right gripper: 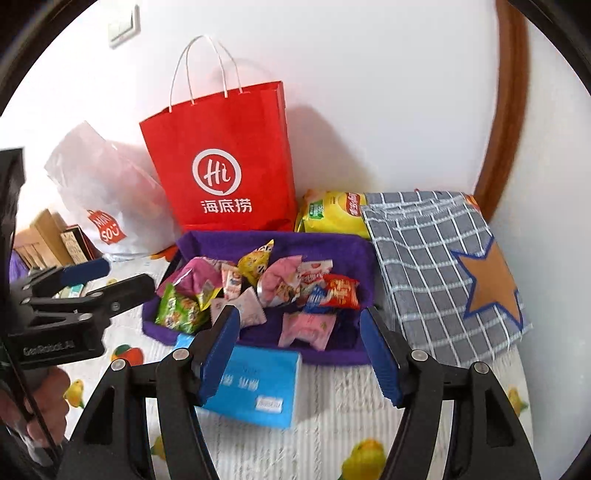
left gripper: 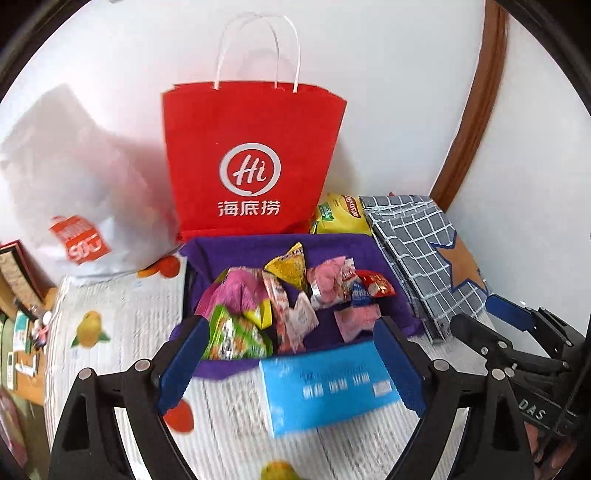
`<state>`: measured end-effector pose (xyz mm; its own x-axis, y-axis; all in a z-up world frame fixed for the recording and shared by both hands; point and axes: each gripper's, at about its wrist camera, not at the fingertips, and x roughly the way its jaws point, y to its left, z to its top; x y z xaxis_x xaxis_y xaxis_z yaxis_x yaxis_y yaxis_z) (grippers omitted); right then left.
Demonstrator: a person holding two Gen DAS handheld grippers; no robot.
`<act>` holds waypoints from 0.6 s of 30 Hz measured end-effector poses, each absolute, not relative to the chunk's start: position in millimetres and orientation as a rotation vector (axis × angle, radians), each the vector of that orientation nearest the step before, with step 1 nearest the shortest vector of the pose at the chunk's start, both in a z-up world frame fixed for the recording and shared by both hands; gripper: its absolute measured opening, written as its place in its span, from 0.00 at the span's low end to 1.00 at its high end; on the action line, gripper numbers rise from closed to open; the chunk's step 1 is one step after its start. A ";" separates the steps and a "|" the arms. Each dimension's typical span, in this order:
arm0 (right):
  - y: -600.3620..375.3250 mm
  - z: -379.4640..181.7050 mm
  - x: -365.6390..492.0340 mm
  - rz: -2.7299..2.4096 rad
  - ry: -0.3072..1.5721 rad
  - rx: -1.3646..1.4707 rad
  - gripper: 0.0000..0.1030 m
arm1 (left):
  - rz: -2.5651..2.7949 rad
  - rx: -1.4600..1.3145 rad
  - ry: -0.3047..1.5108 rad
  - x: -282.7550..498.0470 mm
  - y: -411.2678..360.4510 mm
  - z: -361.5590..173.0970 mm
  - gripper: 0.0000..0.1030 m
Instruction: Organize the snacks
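The snacks (left gripper: 295, 299) lie heaped in the purple tray (left gripper: 258, 247) just beyond both claws. The left claw (left gripper: 291, 365) gapes wide and empty above a blue box (left gripper: 328, 391); the right claw (right gripper: 301, 354) stands half open, also empty. Only the right view shows a wall switch (right gripper: 123, 26).

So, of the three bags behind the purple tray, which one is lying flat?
The grey checked cloth bag with the brown star. The red paper bag and the white plastic bag both stand upright against the wall.
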<state>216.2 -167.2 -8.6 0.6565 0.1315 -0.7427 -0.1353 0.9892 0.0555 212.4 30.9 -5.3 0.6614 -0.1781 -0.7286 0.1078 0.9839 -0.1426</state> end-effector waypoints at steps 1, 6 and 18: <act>-166.7 -7.8 211.0 0.144 0.835 -0.008 0.70 | -0.162 -0.086 0.825 201.6 31.5 -3.9 0.88; -166.1 1.7 165.0 0.148 0.776 0.002 0.86 | -0.134 -0.074 0.783 155.3 30.6 0.9 0.92; -175.1 0.7 78.0 0.161 0.753 0.001 0.97 | -0.113 -0.053 0.730 63.1 10.4 7.3 0.92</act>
